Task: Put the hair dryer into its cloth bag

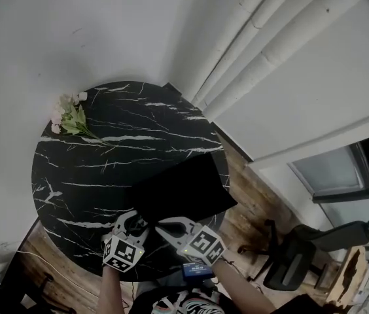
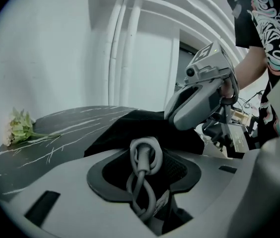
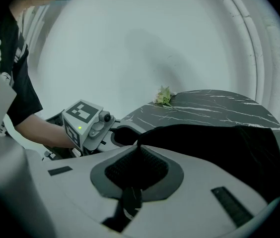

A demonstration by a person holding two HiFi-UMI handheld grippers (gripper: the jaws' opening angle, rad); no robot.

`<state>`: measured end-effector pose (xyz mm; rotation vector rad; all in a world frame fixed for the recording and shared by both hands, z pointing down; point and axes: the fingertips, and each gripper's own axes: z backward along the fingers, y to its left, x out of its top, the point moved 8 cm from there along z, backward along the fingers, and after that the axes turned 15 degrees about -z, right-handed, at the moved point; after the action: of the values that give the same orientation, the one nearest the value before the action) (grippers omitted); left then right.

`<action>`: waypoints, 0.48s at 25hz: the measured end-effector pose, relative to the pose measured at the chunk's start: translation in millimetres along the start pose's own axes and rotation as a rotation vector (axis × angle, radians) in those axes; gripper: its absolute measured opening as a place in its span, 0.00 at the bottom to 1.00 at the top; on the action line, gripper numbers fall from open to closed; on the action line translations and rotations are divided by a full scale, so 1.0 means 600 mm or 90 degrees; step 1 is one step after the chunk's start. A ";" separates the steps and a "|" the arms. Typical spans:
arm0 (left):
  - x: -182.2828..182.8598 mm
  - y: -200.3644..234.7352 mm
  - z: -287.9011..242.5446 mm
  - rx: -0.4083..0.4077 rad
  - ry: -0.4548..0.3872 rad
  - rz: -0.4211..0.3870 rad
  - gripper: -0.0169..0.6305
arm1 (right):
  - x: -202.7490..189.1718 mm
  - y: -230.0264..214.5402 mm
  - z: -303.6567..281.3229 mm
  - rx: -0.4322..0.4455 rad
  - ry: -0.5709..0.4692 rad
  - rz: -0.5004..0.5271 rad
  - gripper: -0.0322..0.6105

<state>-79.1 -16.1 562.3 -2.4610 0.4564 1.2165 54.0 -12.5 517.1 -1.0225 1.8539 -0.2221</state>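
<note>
The black cloth bag point(image 1: 184, 191) lies flat on the round black marble table point(image 1: 99, 169), toward its near right edge. My left gripper point(image 1: 134, 222) is at the bag's near left corner. In the left gripper view its jaws point(image 2: 147, 175) pinch a grey twisted cord point(image 2: 145, 155) that loops up between the pads. My right gripper point(image 1: 165, 226) is close beside it, shut on the bag's near edge; black cloth point(image 3: 130, 202) runs up from between its jaws into the bag point(image 3: 214, 143). The hair dryer's body is not in view.
A small bunch of white flowers point(image 1: 70, 116) lies at the table's far left. Beyond the table are a white wall and white pipes point(image 1: 269, 38). A black office chair point(image 1: 296, 257) stands on the wooden floor at the lower right.
</note>
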 end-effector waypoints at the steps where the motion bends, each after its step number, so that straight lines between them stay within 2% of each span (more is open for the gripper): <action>1: 0.005 0.003 -0.007 -0.002 -0.002 -0.005 0.28 | 0.001 -0.001 0.001 0.006 -0.001 0.000 0.09; 12: 0.034 0.008 -0.059 -0.024 -0.038 -0.011 0.28 | 0.017 -0.008 0.012 0.021 -0.033 -0.025 0.09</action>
<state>-44.6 -39.0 565.0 -2.4474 0.3991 1.3002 60.6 -20.8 509.5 -1.0330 1.7783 -0.2471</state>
